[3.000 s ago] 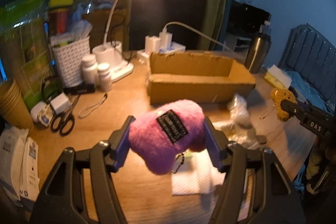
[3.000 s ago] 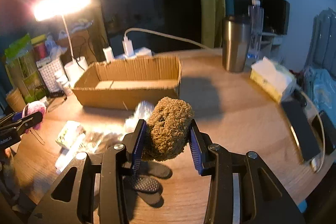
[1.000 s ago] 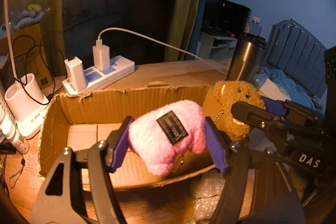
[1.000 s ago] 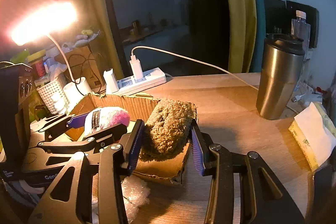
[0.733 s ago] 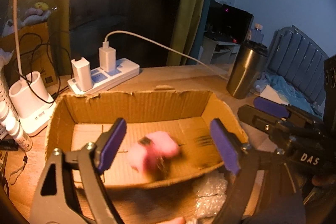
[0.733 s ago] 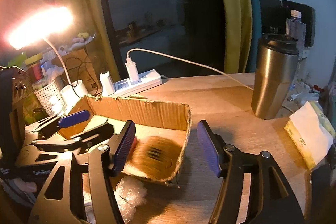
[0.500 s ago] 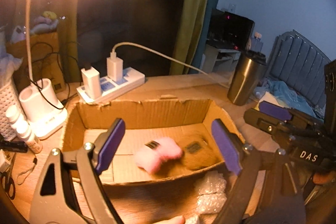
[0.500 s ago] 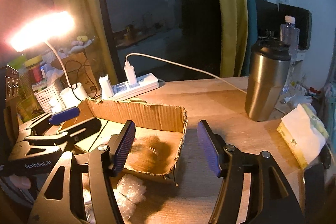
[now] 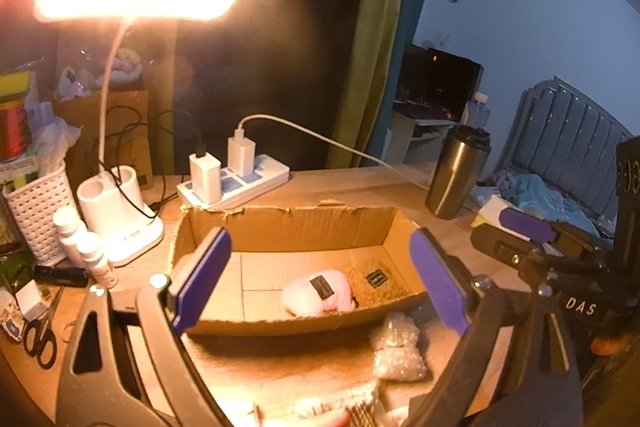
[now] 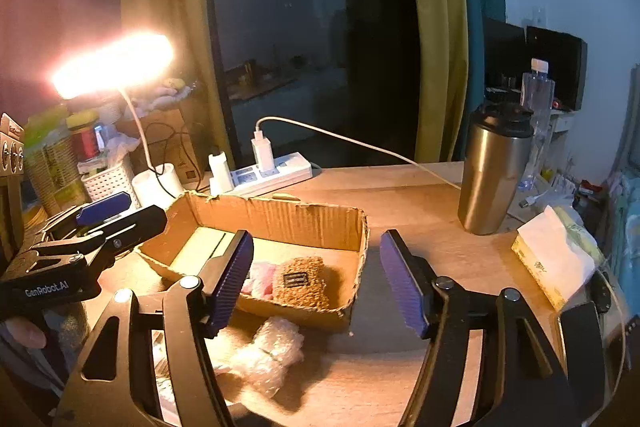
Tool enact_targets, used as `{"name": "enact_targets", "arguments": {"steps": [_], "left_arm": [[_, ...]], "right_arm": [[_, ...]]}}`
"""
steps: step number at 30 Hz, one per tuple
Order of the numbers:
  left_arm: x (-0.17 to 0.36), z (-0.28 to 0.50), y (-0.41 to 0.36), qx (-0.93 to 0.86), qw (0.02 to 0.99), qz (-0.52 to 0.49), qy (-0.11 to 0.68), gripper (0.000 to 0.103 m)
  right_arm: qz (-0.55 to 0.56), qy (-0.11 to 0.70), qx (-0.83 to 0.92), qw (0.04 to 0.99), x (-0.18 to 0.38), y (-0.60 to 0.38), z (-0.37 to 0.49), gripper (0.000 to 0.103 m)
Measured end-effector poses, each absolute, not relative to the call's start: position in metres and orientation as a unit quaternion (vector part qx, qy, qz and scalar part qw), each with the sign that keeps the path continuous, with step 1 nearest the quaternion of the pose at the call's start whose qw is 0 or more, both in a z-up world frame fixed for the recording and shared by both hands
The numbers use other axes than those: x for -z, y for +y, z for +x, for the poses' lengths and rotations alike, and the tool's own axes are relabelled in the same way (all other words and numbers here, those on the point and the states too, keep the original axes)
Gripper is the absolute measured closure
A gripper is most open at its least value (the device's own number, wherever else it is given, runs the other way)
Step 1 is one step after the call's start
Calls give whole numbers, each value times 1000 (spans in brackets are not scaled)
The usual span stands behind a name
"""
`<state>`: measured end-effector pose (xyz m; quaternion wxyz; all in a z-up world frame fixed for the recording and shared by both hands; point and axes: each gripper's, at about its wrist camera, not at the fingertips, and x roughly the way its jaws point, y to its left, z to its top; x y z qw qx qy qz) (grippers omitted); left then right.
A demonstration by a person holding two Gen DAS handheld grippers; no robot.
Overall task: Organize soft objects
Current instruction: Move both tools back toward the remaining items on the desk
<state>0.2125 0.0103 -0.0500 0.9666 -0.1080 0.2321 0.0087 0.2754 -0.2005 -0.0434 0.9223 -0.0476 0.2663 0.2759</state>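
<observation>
A pink plush toy and a brown plush toy lie side by side on the floor of a shallow cardboard box, near its right end. My left gripper is open and empty, held above and in front of the box. My right gripper is open and empty too, above the box's right end. In the right wrist view the brown toy lies beside the pink toy inside the box. The left gripper shows at that view's left edge.
Crumpled bubble wrap lies in front of the box. A steel tumbler, a tissue pack, a power strip, a lit desk lamp, a white basket, bottles and scissors stand around on the wooden desk.
Both grippers opened over the box and dropped the pink and brown toys into it. Both grippers have since lifted and drawn back from the box.
</observation>
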Motion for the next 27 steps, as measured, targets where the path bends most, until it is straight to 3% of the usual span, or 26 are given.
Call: {"name": "enact_targets", "arguments": {"steps": [27], "left_arm": [[58,104,36,-32,967,-123,221,9]], "right_arm": [[-73,250,-272,926,36,-187,178,32]]}}
